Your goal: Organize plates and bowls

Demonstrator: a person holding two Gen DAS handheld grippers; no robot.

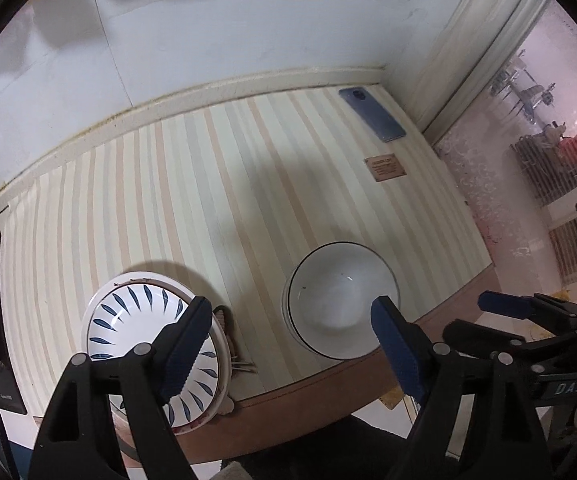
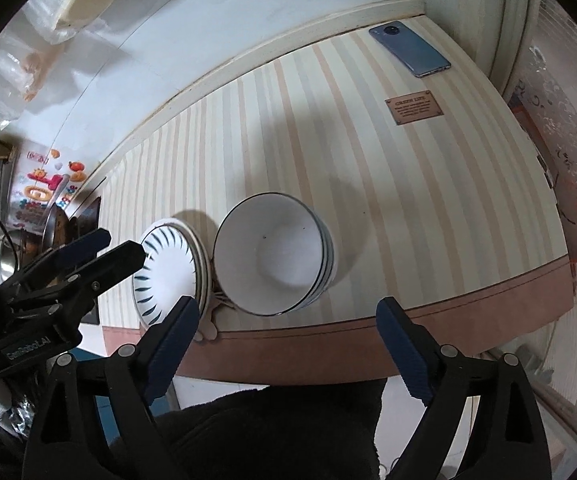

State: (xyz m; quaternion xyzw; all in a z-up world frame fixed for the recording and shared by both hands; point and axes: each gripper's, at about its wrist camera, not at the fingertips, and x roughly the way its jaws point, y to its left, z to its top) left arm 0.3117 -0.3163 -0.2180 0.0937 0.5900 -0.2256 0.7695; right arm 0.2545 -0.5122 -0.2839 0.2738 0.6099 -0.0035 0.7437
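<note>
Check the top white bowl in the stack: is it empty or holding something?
Empty. The top white bowl sits upright on the stack, and its white inside shows bare down to the bottom in both wrist views, apart from a few tiny dark specks.

Desk point(image 2: 368, 160), striped cover w/ brown front edge. On it: plate stack point(image 2: 176, 264) beside bowl stack point(image 2: 276, 252); phone point(image 2: 412, 50) & brown label point(image 2: 413, 109) at far corner.

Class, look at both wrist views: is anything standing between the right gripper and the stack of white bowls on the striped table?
Nothing visible does. The right gripper hangs open above the table's near edge, and the stack of white bowls sits just beyond it with only bare striped table between. The stack of patterned plates stands beside the bowls, not in the way.
</note>
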